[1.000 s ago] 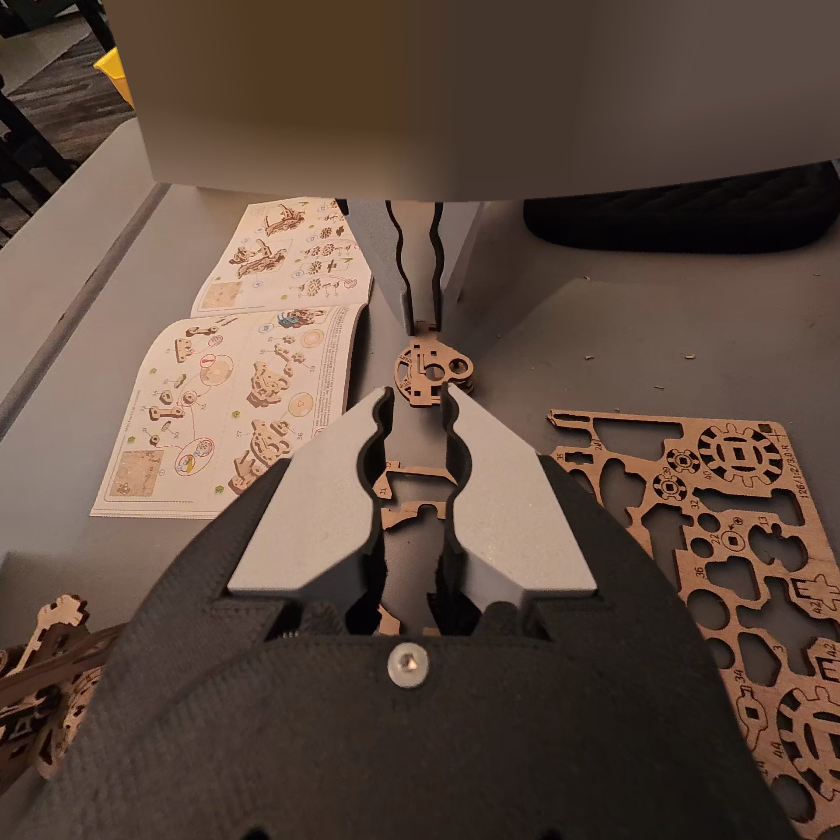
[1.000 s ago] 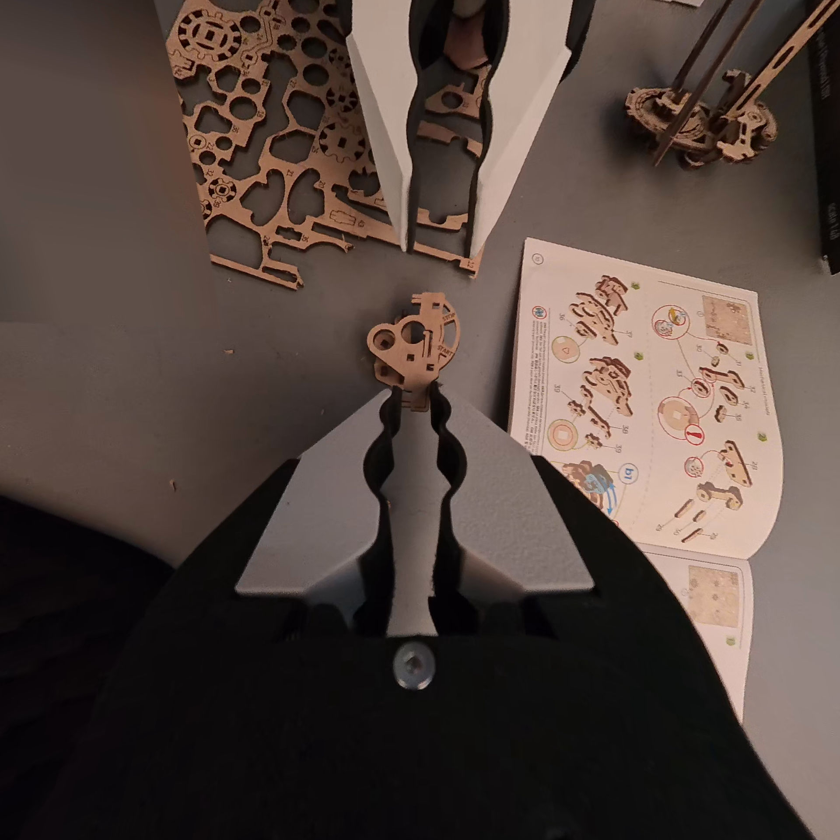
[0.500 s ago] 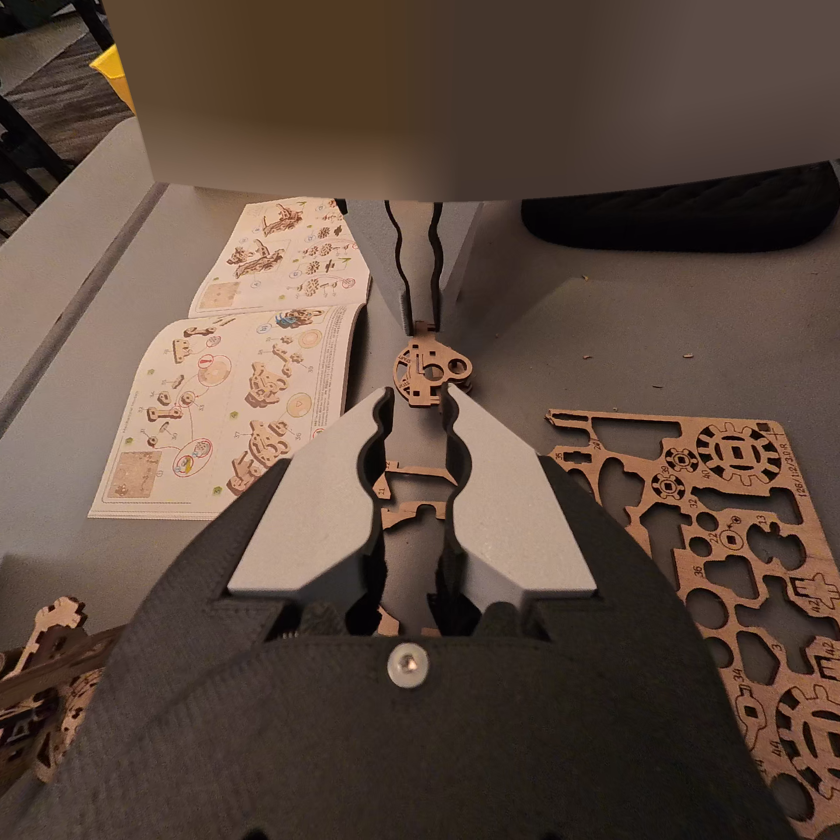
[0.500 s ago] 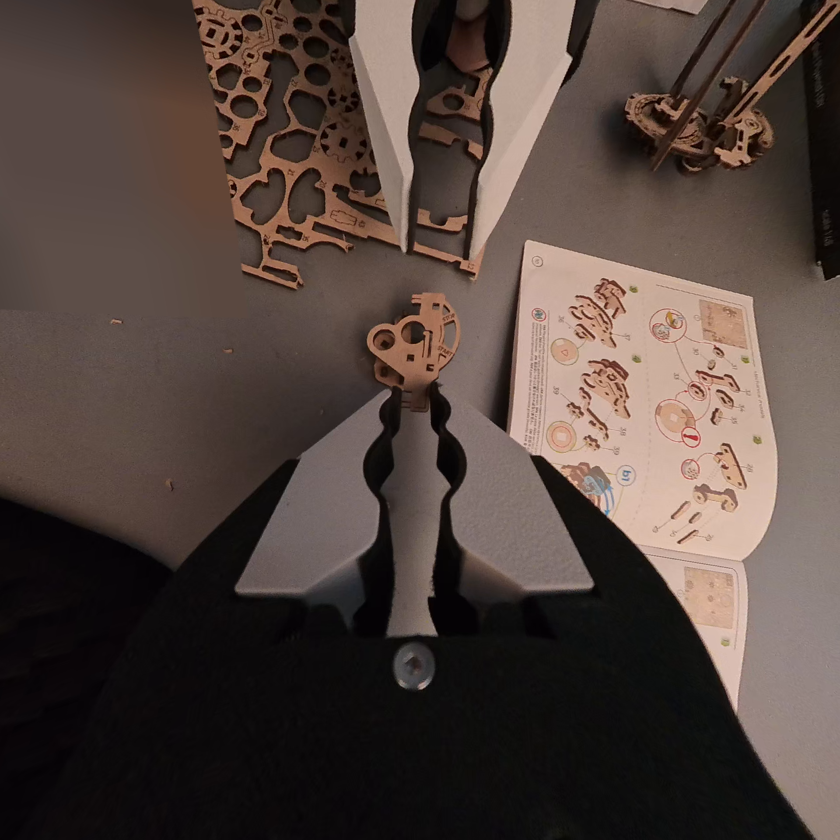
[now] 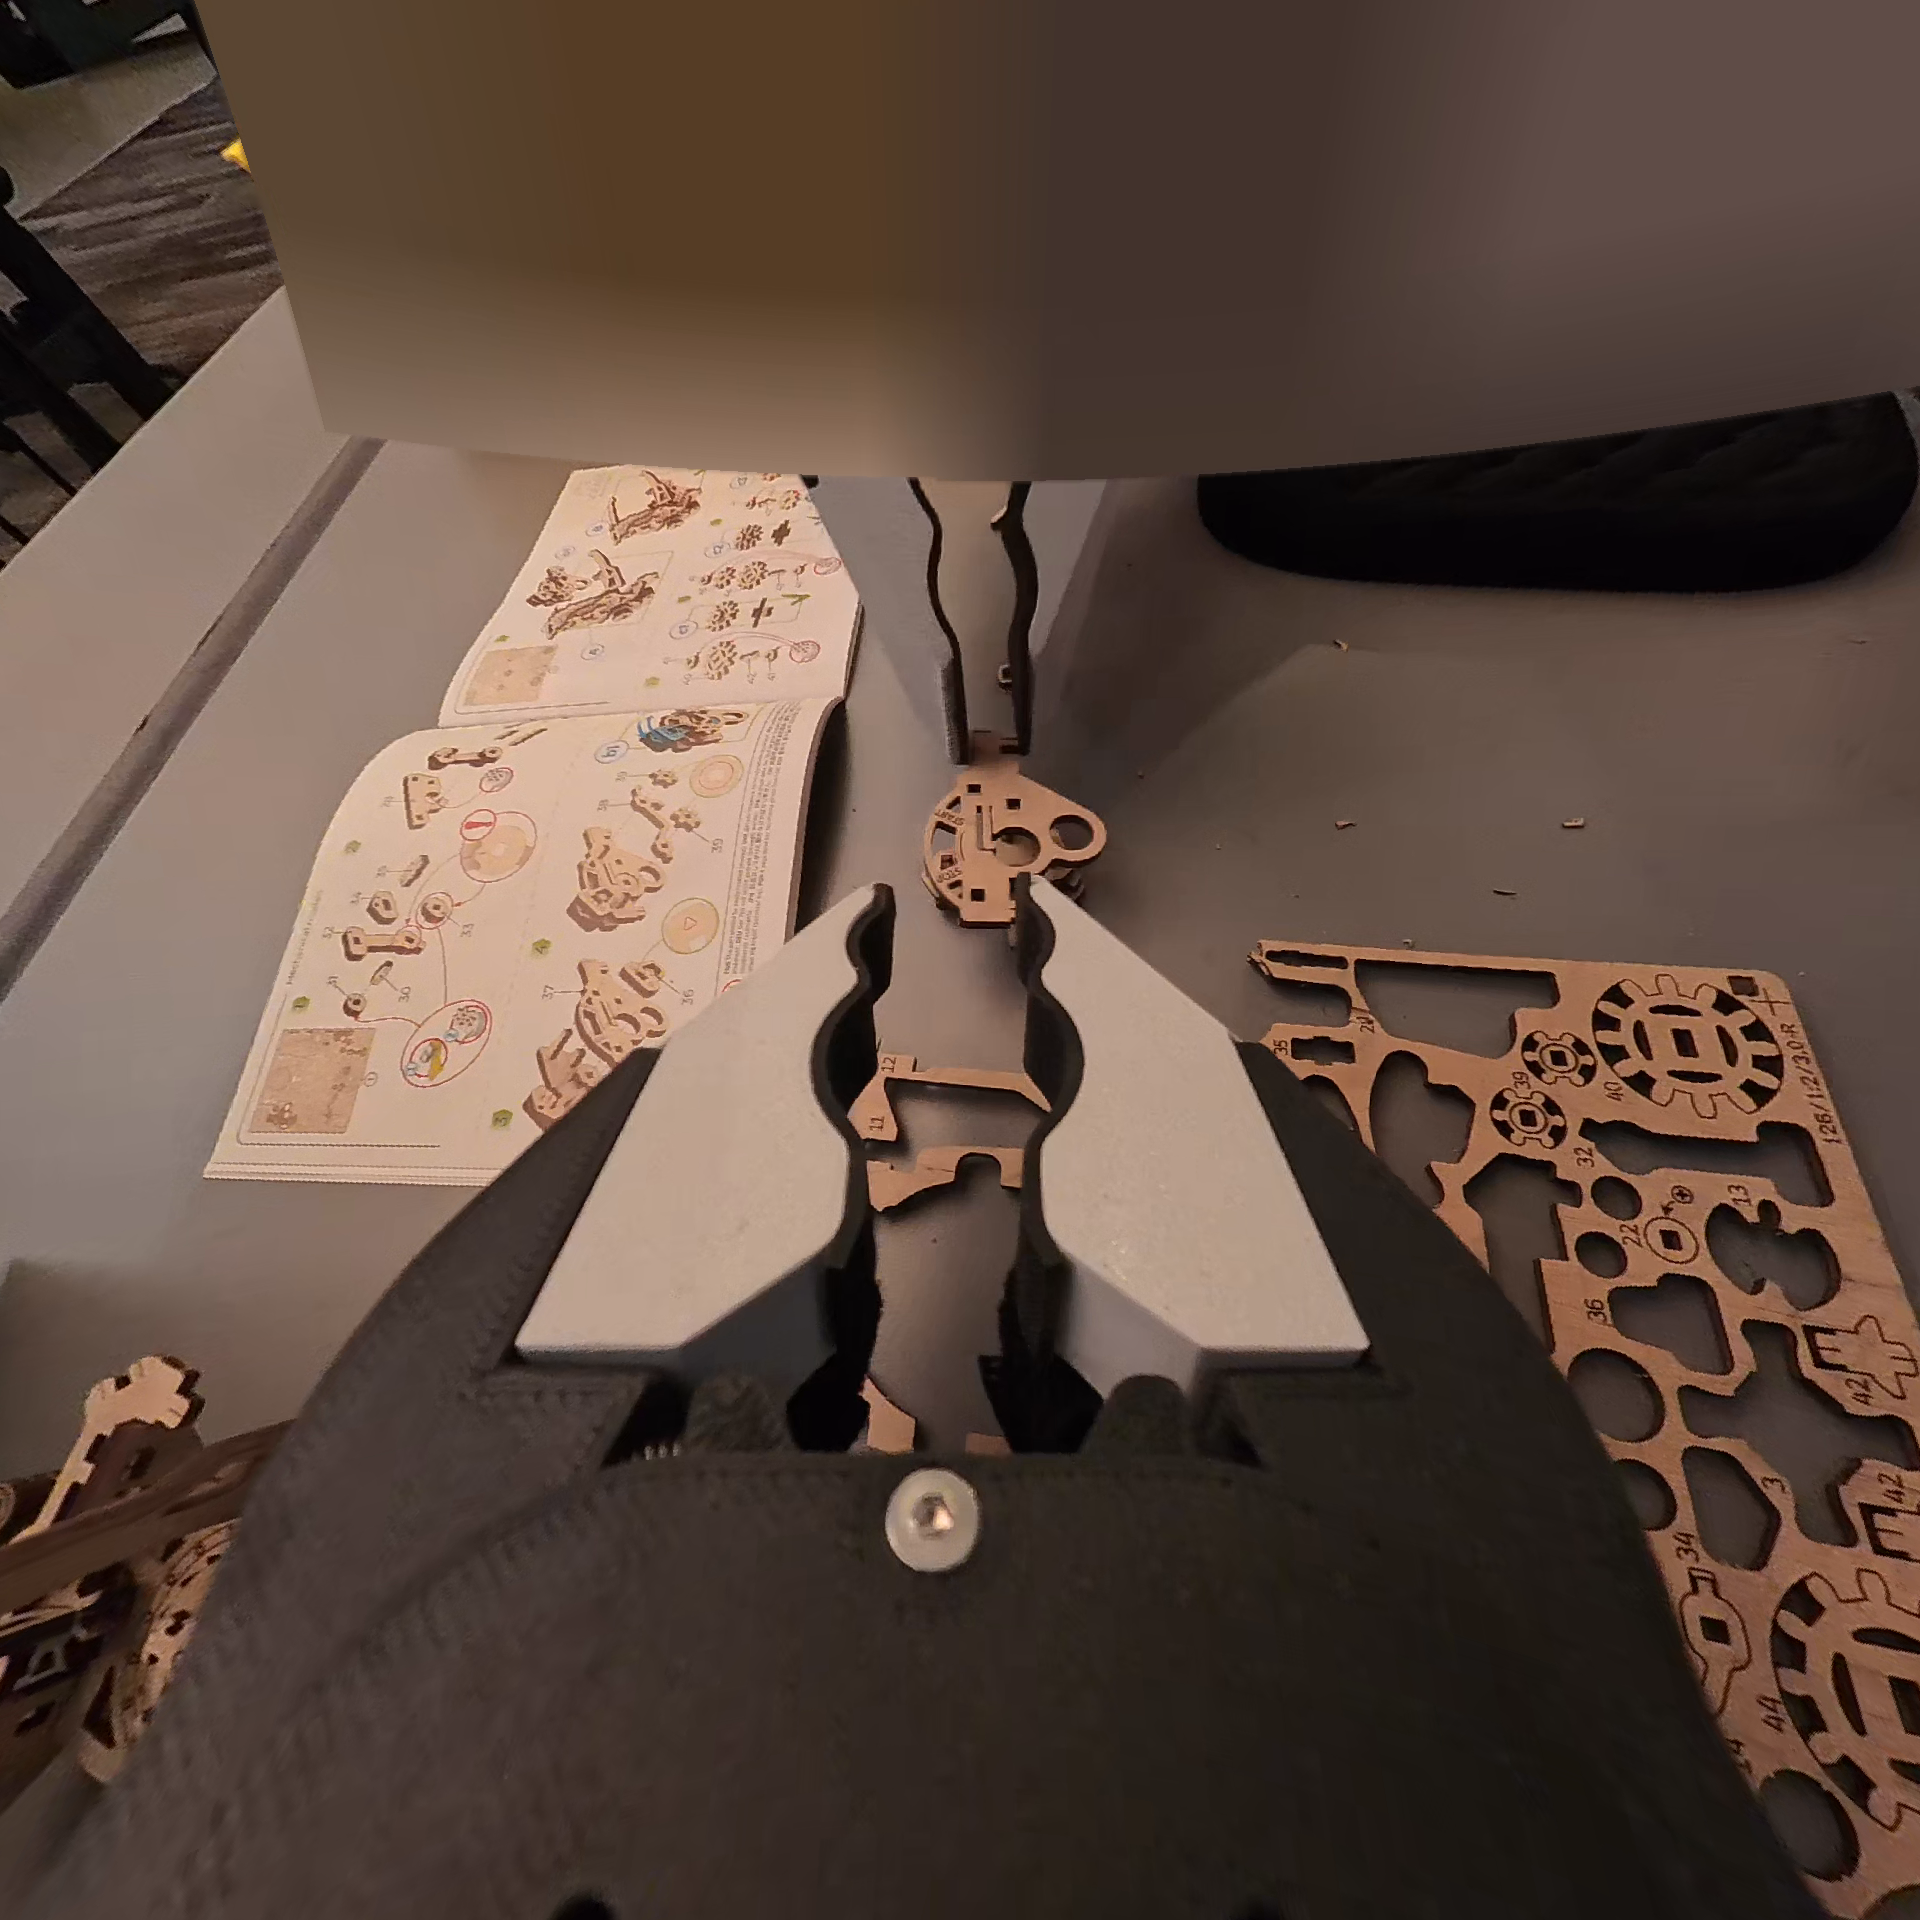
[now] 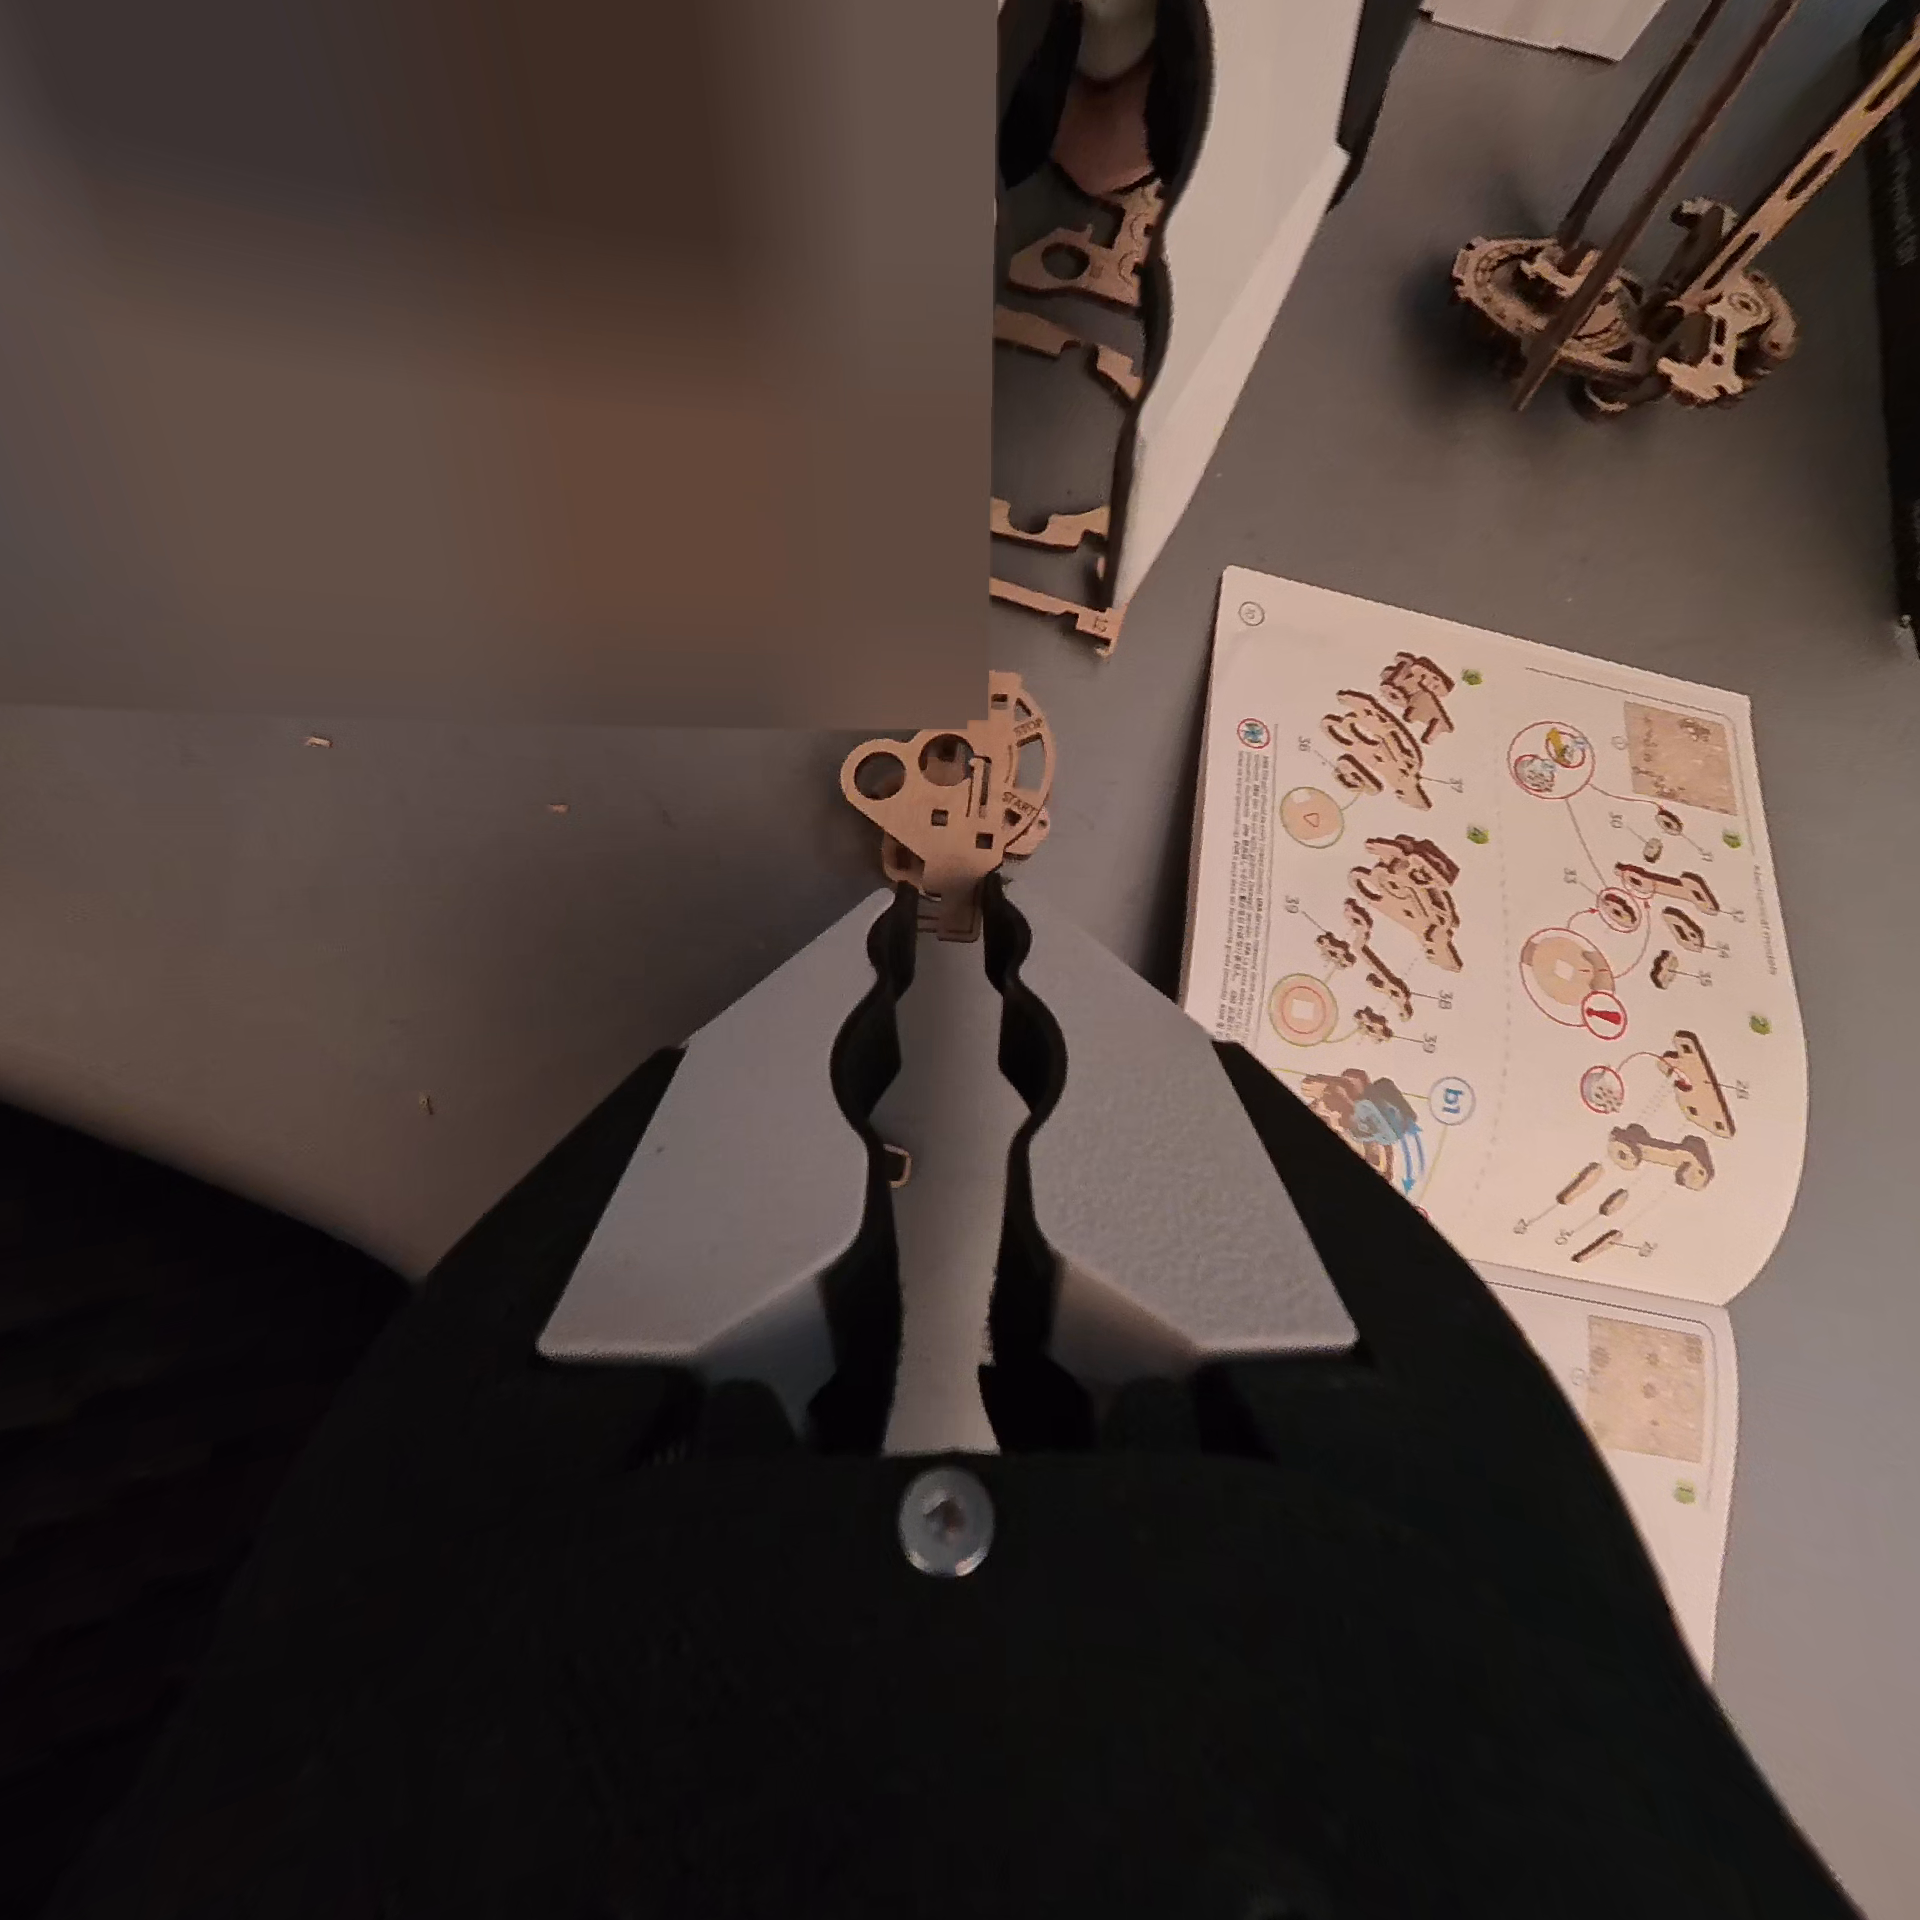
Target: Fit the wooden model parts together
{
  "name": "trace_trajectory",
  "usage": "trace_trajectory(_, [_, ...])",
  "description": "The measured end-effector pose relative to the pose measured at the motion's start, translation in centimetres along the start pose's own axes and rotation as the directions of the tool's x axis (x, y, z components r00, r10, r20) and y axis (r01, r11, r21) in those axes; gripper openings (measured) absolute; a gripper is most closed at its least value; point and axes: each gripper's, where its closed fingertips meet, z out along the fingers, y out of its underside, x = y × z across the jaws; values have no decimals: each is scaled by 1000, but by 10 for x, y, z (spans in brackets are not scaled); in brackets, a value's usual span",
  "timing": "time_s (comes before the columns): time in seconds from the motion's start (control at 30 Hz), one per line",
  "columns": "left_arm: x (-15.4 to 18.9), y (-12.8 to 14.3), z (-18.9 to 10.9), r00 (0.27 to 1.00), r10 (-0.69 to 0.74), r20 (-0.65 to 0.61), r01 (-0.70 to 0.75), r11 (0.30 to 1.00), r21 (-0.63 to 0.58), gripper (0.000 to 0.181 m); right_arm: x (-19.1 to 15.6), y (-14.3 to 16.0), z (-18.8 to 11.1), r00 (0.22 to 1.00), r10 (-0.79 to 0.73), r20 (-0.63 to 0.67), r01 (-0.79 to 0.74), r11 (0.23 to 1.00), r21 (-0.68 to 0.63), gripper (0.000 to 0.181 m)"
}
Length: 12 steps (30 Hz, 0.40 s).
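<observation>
left gripper [image 5: 954, 902] spread wider, right gripper [image 6: 948, 902] pinching wooden part [image 6: 951, 795]

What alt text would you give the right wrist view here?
The right gripper pinches the bottom tab of a small flat wooden part above a grey table. An open instruction booklet lies to its right, a partly built wooden model sits farther back, and a blur patch covers the upper left.
</observation>
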Motion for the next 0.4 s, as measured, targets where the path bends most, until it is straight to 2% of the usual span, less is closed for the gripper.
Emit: trace_trajectory(0.4, [13, 16, 13, 991, 131, 0, -130, 984, -125, 22, -7, 2, 0, 1000, -20, 21, 20, 999, -39, 11])
